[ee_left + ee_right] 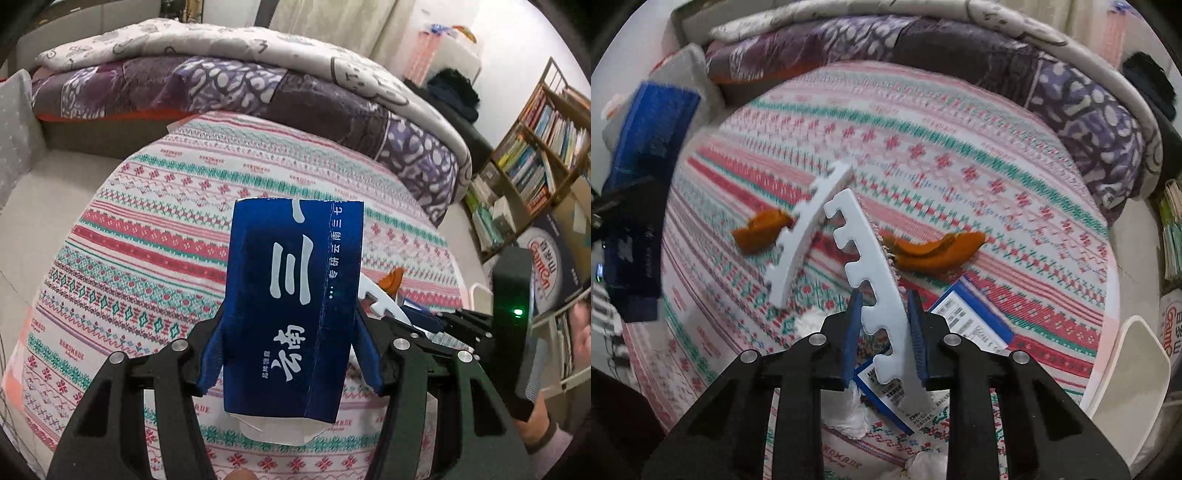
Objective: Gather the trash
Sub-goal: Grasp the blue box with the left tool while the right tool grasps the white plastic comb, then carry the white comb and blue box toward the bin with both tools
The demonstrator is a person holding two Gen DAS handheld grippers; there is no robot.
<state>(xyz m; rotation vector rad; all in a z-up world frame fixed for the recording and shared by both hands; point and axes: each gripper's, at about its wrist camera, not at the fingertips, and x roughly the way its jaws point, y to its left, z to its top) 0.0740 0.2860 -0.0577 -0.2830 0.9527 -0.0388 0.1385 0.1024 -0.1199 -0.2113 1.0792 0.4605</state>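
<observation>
The left tool (291,354) is clamped on a dark blue carton (295,306) printed with white characters; both blue pads (212,363) press its long sides, and the carton stands raised above a round worktop (147,221) covered in a cloth striped pink, red and green. The carton's white folded end flap points back toward the camera. The right tool (884,332) has its jaws drawn in around a white foam strip (871,280) with notched, puzzle-cut edges; the strip runs between the two pads and its far end tilts up and away over the cloth. Whether both pads actually press on the strip cannot be made out, as a narrow gap seems to show on one side. A second notched foam strip (809,232) lies just beside it on the cloth, crossing one orange peel piece (761,230). A second orange peel piece (938,249) lies on the other side of the held strip, near it. A blue-edged printed card (971,325) lies flat under the right tool's fingers, and crumpled white tissue (846,410) sits beneath the tool, touching the card's edge. In the right wrist view the blue carton appears at the left edge, blurred. Behind the worktop lies a folded purple patterned quilt (229,88); a bookshelf (535,162) stands at the right of the left wrist view.
</observation>
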